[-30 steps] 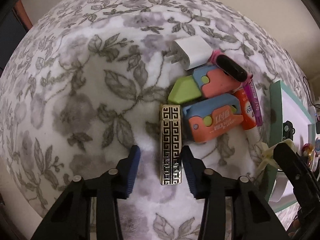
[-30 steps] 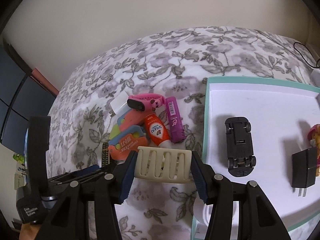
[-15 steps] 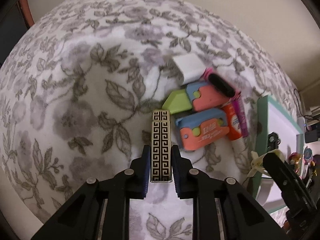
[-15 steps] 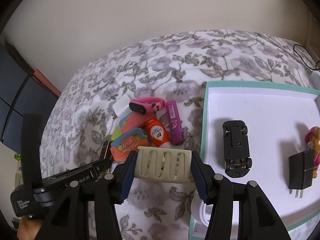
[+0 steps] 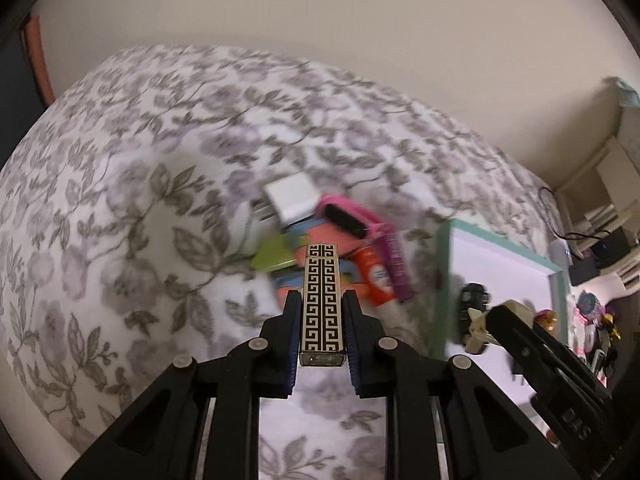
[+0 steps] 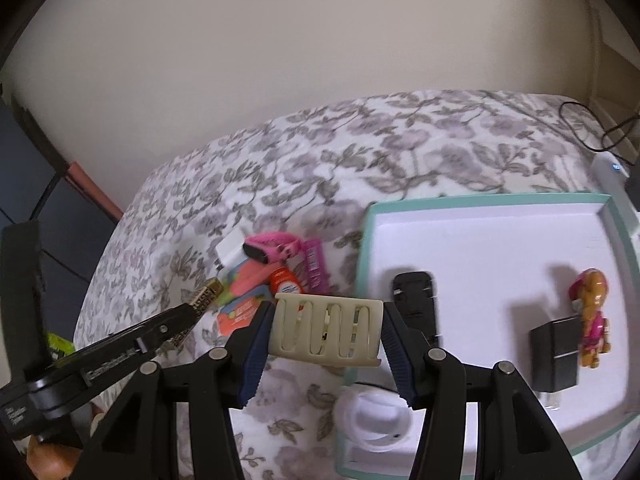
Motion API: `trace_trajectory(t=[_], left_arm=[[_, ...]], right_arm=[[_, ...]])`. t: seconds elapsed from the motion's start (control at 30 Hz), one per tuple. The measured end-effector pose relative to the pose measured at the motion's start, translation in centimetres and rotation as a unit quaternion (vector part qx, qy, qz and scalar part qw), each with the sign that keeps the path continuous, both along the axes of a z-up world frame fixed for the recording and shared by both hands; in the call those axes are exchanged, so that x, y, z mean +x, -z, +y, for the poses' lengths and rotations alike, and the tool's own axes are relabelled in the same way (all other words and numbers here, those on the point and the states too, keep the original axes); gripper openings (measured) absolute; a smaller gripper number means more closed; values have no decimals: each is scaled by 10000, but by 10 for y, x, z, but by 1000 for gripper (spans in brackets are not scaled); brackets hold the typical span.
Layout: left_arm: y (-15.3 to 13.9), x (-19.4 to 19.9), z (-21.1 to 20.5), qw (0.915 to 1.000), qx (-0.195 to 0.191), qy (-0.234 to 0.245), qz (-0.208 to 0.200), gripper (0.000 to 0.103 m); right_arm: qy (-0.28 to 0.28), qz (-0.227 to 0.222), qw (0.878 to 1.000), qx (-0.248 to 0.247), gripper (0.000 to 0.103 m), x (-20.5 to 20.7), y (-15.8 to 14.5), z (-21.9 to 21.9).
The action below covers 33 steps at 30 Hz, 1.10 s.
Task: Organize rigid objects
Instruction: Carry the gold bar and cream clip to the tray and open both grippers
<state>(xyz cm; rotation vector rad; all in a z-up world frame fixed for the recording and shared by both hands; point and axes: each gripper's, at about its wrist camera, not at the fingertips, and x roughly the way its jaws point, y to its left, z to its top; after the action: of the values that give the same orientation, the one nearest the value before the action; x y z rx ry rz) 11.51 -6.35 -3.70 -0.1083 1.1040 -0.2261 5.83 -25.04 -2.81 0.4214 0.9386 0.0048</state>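
The left tongs (image 5: 322, 332) pinch the patterned lighter (image 5: 322, 300) above the bed; the right tongs (image 6: 327, 334) clamp the cream clip (image 6: 327, 330) beside the tray (image 6: 618, 224). Either smooth item could slip free.

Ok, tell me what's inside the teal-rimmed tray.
The tray holds a black toy car, a black charger and a small toy figure. The held cream comb covers its near corner.

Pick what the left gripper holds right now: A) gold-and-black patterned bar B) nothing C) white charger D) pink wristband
A: the left gripper is shut on the gold-and-black patterned bar, with both fingers pressed to its sides and the bar lifted off the blanket.
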Motion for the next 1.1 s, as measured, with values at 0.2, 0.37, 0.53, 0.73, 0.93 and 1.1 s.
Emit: trace_trajectory(t=[0.2, 0.37, 0.53, 0.73, 0.93, 1.1], left_arm=[[-9, -16, -42, 9986, 110, 497, -164, 21], [-9, -33, -82, 9946, 199, 994, -207, 21], [-8, -48, -117, 9896, 214, 1410, -211, 21], [-1, -61, -148, 9824, 437, 1807, -202, 21], [5, -66, -161, 9794, 437, 1962, -165, 21], [13, -67, -170, 9774, 478, 2056, -117, 21]], right_arm=[[443, 153, 9989, -66, 56, -9, 4, -32], [812, 173, 9965, -57, 56, -21, 4, -61], [1159, 107, 9931, -154, 56, -33, -1, -85], [1554, 78, 9876, -224, 56, -46, -1, -111], [1655, 34, 9860, -210, 56, -49, 0, -120], [1494, -111, 9882, -316, 56, -44, 1, -118]])
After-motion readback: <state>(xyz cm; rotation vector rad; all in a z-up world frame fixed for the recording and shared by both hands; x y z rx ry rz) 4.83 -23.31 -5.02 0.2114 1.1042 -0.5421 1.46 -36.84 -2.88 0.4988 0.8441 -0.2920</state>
